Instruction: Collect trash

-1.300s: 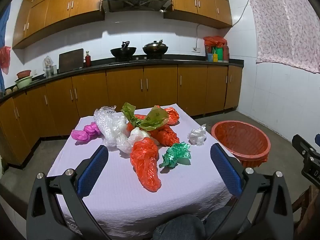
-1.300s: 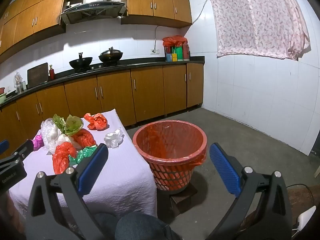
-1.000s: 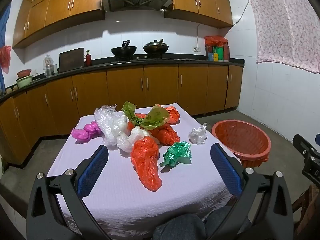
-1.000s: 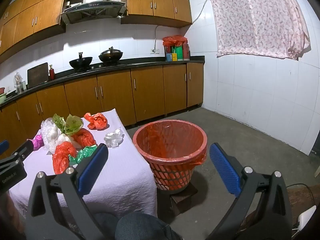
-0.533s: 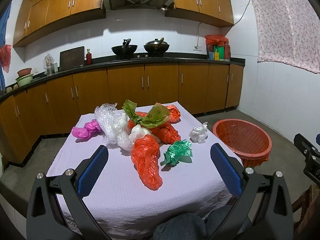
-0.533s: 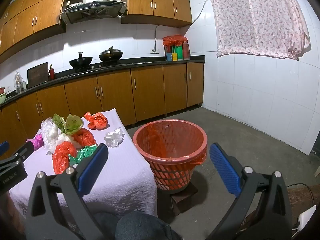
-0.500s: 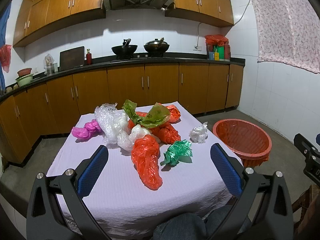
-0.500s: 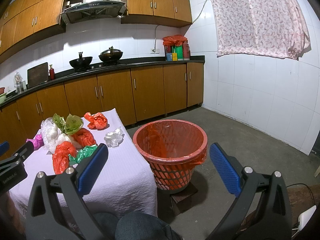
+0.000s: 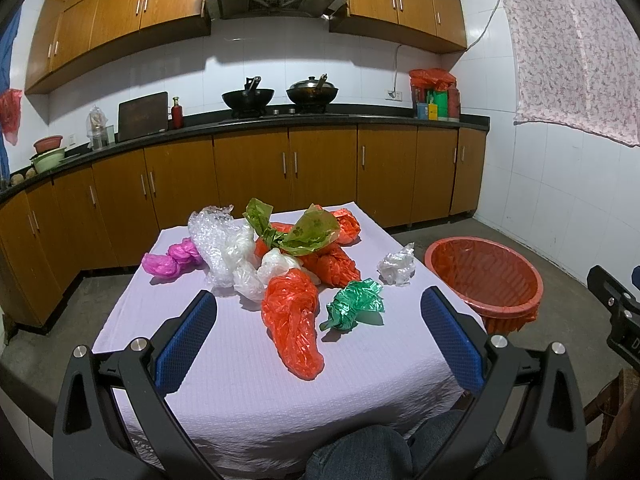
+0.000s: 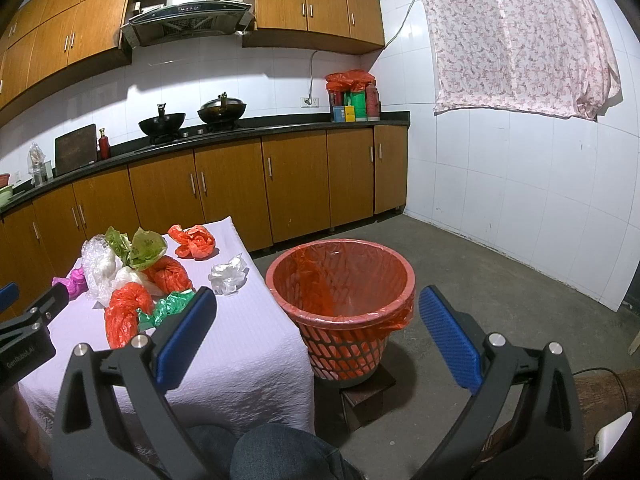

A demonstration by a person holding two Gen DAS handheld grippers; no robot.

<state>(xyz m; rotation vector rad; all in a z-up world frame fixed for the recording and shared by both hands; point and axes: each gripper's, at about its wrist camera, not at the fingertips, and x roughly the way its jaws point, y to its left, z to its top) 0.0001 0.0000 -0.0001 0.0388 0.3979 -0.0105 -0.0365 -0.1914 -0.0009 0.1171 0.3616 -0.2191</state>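
Several crumpled plastic bags lie on a table with a lilac cloth (image 9: 248, 364): a long red bag (image 9: 294, 320), a green bag (image 9: 354, 304), a white bag (image 9: 396, 266), bubble wrap (image 9: 216, 244), a pink bag (image 9: 168, 258) and an olive bag (image 9: 308, 234). A red bin (image 10: 340, 284) with a red liner stands on the floor right of the table. My left gripper (image 9: 318, 334) is open and empty, held above the table's near edge. My right gripper (image 10: 316, 330) is open and empty, in front of the bin.
Wooden cabinets (image 9: 248, 172) with a dark counter, two woks (image 9: 248, 98) and jars line the back wall. A small wooden block (image 10: 366, 390) props the bin. White tiled wall and a hanging floral cloth (image 10: 520, 40) are at the right. My knee (image 9: 360, 454) is below.
The left wrist view has drifted slightly; the bags and bin sit as before. Both grippers stay open and empty.
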